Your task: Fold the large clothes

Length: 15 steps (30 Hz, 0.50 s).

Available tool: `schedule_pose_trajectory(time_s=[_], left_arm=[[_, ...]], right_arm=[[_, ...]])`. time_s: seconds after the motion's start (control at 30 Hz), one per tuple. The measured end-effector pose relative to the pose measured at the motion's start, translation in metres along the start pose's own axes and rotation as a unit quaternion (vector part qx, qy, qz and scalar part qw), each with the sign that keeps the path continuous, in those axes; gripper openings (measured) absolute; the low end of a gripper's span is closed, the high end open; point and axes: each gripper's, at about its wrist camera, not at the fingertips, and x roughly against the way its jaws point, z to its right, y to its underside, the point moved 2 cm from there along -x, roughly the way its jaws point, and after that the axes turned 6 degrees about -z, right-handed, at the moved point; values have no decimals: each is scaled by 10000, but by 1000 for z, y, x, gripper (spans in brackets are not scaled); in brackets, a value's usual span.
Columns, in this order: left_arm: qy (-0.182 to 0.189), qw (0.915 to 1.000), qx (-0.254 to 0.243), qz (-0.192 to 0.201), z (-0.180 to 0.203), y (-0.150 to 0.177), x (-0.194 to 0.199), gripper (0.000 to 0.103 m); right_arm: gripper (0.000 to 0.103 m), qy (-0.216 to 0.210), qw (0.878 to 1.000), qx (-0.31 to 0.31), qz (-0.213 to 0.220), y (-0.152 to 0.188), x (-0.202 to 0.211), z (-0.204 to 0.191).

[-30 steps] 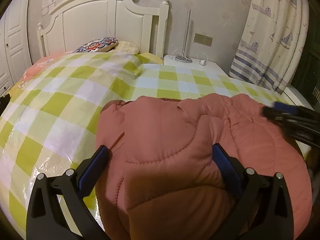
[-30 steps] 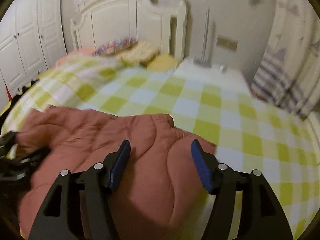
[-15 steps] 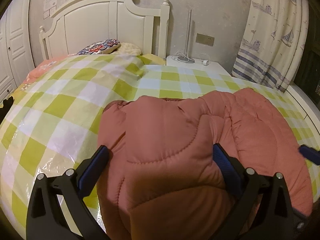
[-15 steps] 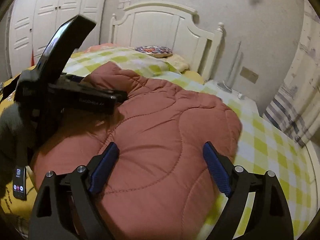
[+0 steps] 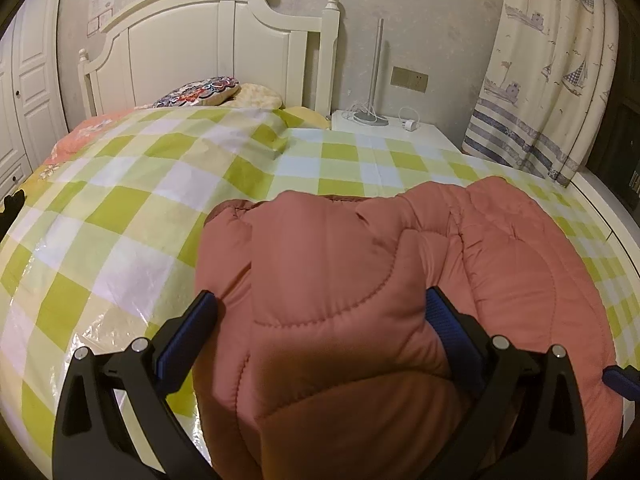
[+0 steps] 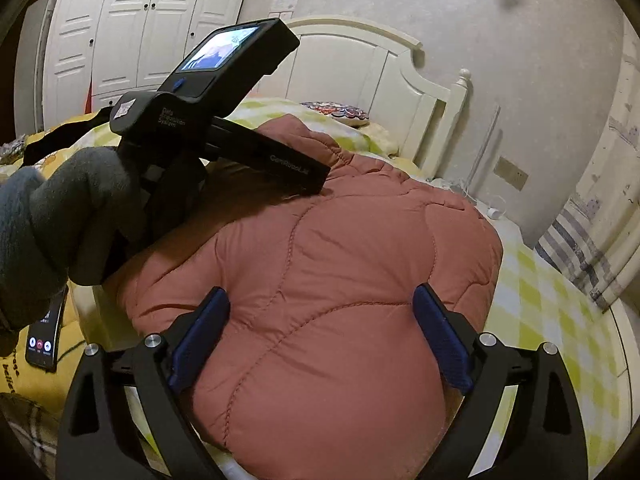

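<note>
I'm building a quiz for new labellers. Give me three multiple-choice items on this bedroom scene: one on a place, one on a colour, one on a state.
1. Where does the padded jacket lie?
A. On the checked bed cover
B. On the nightstand
C. On the floor

2. What colour is the jacket?
A. Navy
B. Salmon pink
C. White

3. How does the right tool stand?
A. Shut on the jacket
B. Shut on nothing
C. Open

Answers:
1 A, green and white checks show around the jacket.
2 B, both views show it pink.
3 C, its jaws have just been opening and stand wide, with the jacket bulging between them.
</note>
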Motion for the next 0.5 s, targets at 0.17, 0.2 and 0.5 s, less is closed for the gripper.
schedule_pose_trajectory(time_s=[0.17, 0.2, 0.5], left_arm=[[-47, 10000, -32, 7, 1, 0, -1, 101], [-44, 10000, -31, 13, 1, 0, 0, 101], [-42, 10000, -51, -11, 2, -3, -2, 101]], right_arm=[[90, 25, 9998, -66, 209, 8, 0, 0], [90, -6, 9996, -93, 253, 9, 0, 1], [96, -299, 9986, -181, 394, 11, -3, 4]])
